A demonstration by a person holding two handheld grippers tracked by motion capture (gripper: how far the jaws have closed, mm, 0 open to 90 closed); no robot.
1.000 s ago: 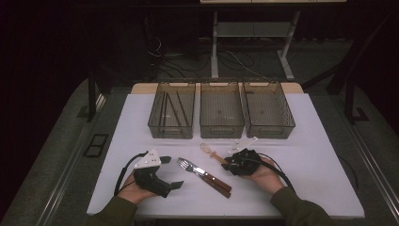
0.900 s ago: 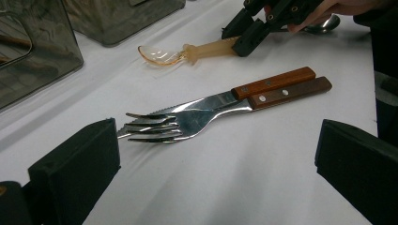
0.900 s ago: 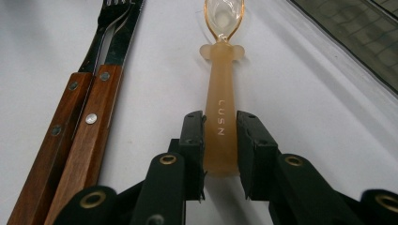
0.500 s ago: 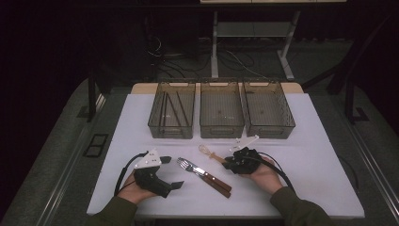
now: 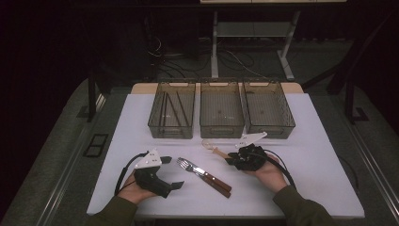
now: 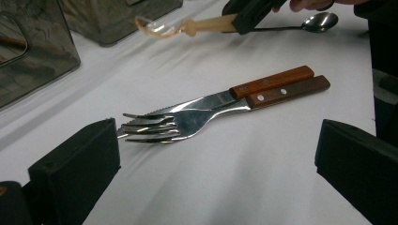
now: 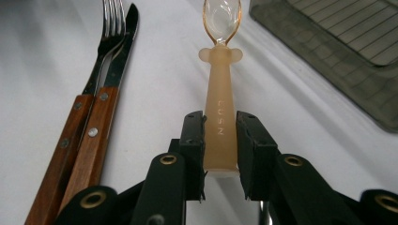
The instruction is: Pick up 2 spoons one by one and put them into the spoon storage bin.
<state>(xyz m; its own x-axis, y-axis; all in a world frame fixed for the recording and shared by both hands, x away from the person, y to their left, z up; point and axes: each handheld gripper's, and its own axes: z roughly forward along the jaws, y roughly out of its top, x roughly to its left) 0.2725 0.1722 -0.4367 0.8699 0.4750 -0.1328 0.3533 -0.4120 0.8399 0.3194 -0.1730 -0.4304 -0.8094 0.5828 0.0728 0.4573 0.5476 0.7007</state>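
Observation:
A pale beige baby spoon (image 7: 220,70) with a clear bowl is held by its handle in my right gripper (image 7: 220,119), whose pads press on both sides of it. In the high view that spoon (image 5: 211,146) points left and away from my right gripper (image 5: 229,157), just in front of the middle tray. A fork (image 5: 188,165) and a wooden-handled knife (image 5: 215,182) lie side by side on the white table. My left gripper (image 5: 173,172) rests at the front left, open, facing the fork (image 6: 150,129) and knife (image 6: 277,79), which lie beyond its jaws.
Three smoked plastic trays stand in a row at the back: the left one (image 5: 172,110) holds thin dark sticks, while the middle (image 5: 221,127) and right (image 5: 269,127) ones look bare. A metal spoon (image 6: 319,21) lies near the right hand. The table's front edge (image 5: 211,216) is close to the forearms.
The right gripper, with the baby spoon in it, has shifted very slightly toward the trays. The left gripper, fork and knife have stayed put.

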